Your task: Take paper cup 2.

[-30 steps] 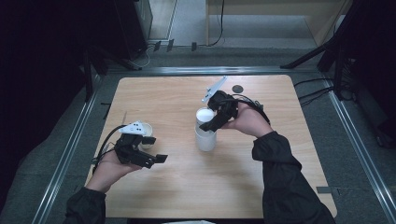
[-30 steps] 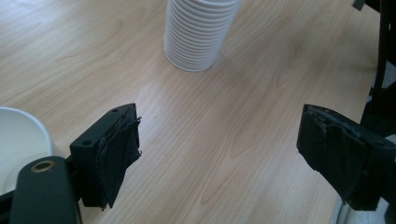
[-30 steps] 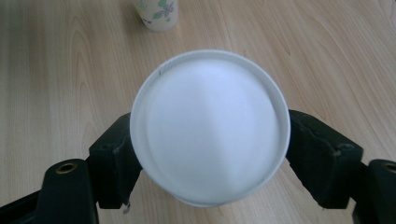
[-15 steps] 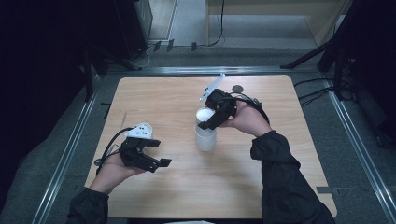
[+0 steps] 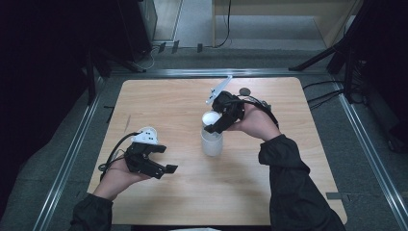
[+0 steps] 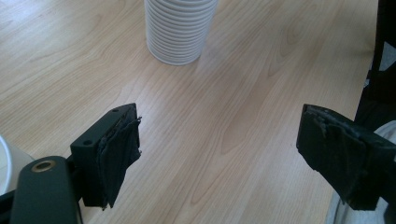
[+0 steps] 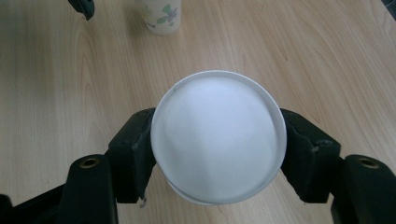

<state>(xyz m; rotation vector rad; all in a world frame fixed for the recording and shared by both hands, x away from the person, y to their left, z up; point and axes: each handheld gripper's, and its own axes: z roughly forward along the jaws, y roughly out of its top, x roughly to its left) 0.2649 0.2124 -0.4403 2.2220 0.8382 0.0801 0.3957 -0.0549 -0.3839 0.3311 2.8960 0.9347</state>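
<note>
High view, one cup stack [image 5: 212, 140], two grippers

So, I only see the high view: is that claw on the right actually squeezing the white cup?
Observer: Yes. In the right gripper view the right gripper presses its pads on both sides of the top cup; its jaws have just been closing.
Operator: Just one cup there?
Observer: No, a stack: the left gripper view shows many nested rims.
Operator: And the other claw?
Observer: The left gripper stands open, nothing between its jaws.
</note>
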